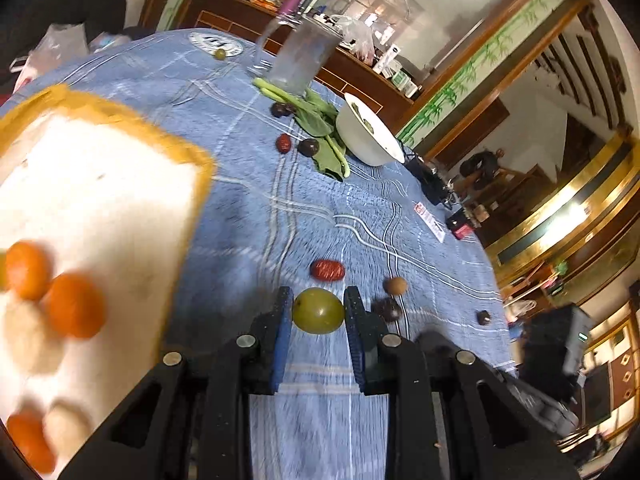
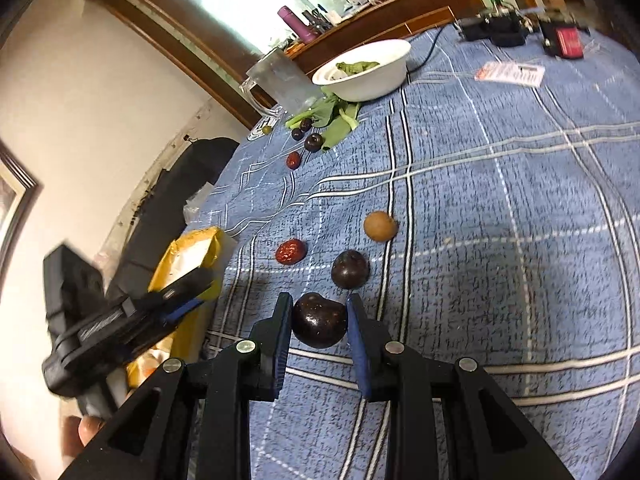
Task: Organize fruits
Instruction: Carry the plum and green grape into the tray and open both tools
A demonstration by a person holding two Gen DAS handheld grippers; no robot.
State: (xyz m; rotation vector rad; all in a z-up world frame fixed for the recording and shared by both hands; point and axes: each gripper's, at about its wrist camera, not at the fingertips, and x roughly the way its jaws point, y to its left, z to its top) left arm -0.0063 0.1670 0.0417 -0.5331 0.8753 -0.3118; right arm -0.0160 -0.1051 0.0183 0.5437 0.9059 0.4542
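My left gripper (image 1: pixel 318 312) is shut on a round green fruit (image 1: pixel 318 311), held over the blue checked cloth just right of a yellow-rimmed white tray (image 1: pixel 120 184). Three small oranges (image 1: pixel 74 306) lie in that tray. My right gripper (image 2: pixel 319 320) is shut on a dark plum (image 2: pixel 319 320) low over the cloth. Just beyond it lie another dark plum (image 2: pixel 350 269), a red date (image 2: pixel 291 251) and a brown longan (image 2: pixel 380 225). In the right wrist view the left gripper (image 2: pixel 198 292) shows at the left, over the tray's yellow edge (image 2: pixel 192 248).
Farther back lie a red date (image 1: pixel 283 143), dark plums (image 1: pixel 308 147), leafy greens (image 1: pixel 320 120), a white bowl (image 1: pixel 372 140), a glass mug (image 1: pixel 298 60) and a small green fruit (image 1: pixel 219 54). Black devices and a cable (image 2: pixel 492 28) sit at the far edge.
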